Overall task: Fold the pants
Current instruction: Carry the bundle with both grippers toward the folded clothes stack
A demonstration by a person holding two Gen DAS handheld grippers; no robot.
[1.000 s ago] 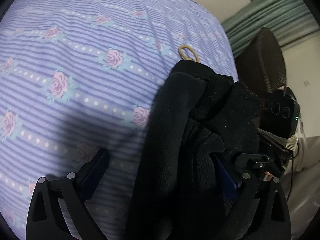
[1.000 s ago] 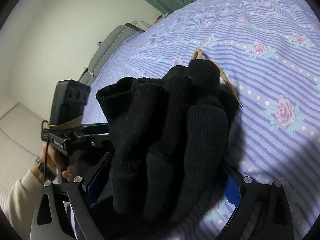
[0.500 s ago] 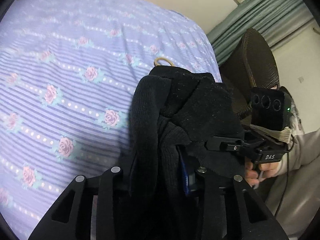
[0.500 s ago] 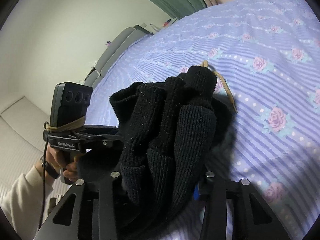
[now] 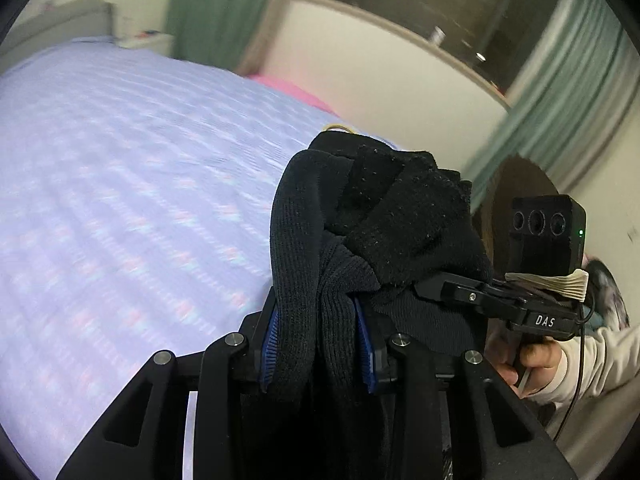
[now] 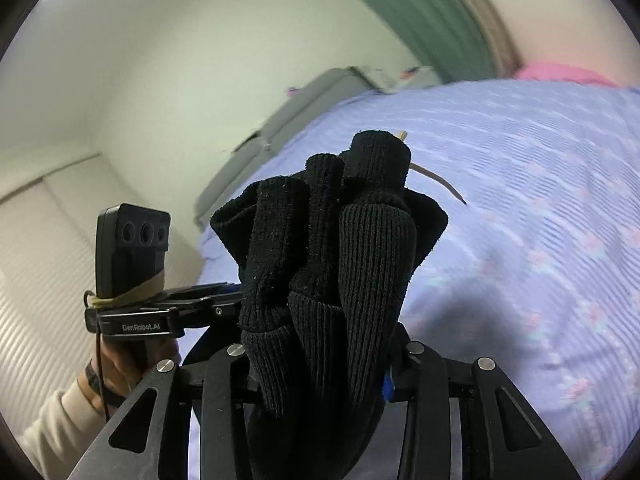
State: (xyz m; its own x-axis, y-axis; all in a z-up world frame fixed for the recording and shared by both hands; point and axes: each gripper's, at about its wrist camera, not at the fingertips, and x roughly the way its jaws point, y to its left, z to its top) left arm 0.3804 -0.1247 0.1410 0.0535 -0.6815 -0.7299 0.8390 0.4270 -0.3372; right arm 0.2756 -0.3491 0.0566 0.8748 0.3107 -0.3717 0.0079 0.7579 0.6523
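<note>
The black knit pants (image 5: 360, 232) are bunched up and held off the bed. My left gripper (image 5: 318, 344) is shut on a thick fold of them, with cloth squeezed between the blue pads (image 5: 269, 340). My right gripper (image 6: 320, 376) is shut on another bunch of the same pants (image 6: 340, 248). A tan drawstring (image 6: 436, 180) sticks out of the top of the bundle. The other gripper shows in each view, to the right in the left wrist view (image 5: 500, 300) and to the left in the right wrist view (image 6: 168, 312). Both grippers are close together.
The bed with the purple striped, rose-printed sheet (image 5: 120, 220) lies below and behind the pants. A pink item (image 6: 560, 74) lies at its far end. Green curtains (image 5: 568, 92), a window and a dark round chair back (image 5: 520, 188) stand beyond.
Both grippers closed on the pants and lifted them up off the sheet. The views tilted upward, so the wall, window and curtains now show.
</note>
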